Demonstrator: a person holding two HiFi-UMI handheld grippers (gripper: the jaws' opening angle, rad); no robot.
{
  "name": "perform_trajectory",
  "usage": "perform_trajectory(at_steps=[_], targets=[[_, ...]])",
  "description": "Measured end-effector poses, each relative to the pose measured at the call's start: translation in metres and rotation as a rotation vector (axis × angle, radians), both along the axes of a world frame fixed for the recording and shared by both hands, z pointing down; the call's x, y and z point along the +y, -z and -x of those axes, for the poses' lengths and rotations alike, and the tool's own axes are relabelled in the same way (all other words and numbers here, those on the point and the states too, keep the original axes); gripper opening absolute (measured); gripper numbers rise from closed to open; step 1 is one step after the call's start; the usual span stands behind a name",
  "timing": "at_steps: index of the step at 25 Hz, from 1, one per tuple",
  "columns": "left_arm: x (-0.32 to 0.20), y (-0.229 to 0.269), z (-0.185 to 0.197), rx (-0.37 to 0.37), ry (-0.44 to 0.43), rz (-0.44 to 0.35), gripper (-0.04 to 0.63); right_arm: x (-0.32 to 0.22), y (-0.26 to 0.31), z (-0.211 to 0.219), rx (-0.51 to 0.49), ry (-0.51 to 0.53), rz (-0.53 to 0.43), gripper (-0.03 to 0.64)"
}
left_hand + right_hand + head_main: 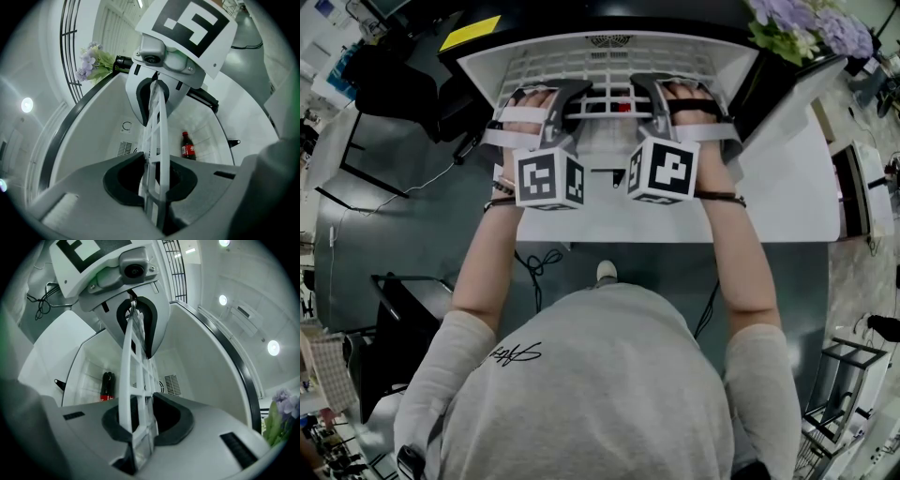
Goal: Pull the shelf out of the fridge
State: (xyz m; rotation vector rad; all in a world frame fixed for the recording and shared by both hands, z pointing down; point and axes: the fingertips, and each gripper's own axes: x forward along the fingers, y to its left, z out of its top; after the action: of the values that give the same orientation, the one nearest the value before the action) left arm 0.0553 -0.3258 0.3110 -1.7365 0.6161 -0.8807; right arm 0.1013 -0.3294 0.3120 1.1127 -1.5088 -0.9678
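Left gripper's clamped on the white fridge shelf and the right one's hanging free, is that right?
No: the right gripper is clamped on the shelf too, as the right gripper view shows. The left gripper grips it as you said.

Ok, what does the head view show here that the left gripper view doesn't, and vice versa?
Head view only: the person's forearms, grey top, the floor and a yellow label on top of the fridge. Left gripper view only: the left hand-held gripper shut on the shelf edge, seen close, and a red-labelled bottle standing inside the fridge; the head view gives at most a red speck behind the bars. Both: the white grid shelf, the right hand-held gripper clamped on it, and purple flowers.
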Motion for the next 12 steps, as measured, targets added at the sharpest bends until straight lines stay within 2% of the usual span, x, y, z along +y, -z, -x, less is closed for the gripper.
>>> perform_trajectory(at_steps=[12], targets=[[0.0065,0.0016,0.0012,0.012,0.010,0.003,0.048,0.0064,-0.0001,0.0021,-0.004,0.003,0.000,0.049]])
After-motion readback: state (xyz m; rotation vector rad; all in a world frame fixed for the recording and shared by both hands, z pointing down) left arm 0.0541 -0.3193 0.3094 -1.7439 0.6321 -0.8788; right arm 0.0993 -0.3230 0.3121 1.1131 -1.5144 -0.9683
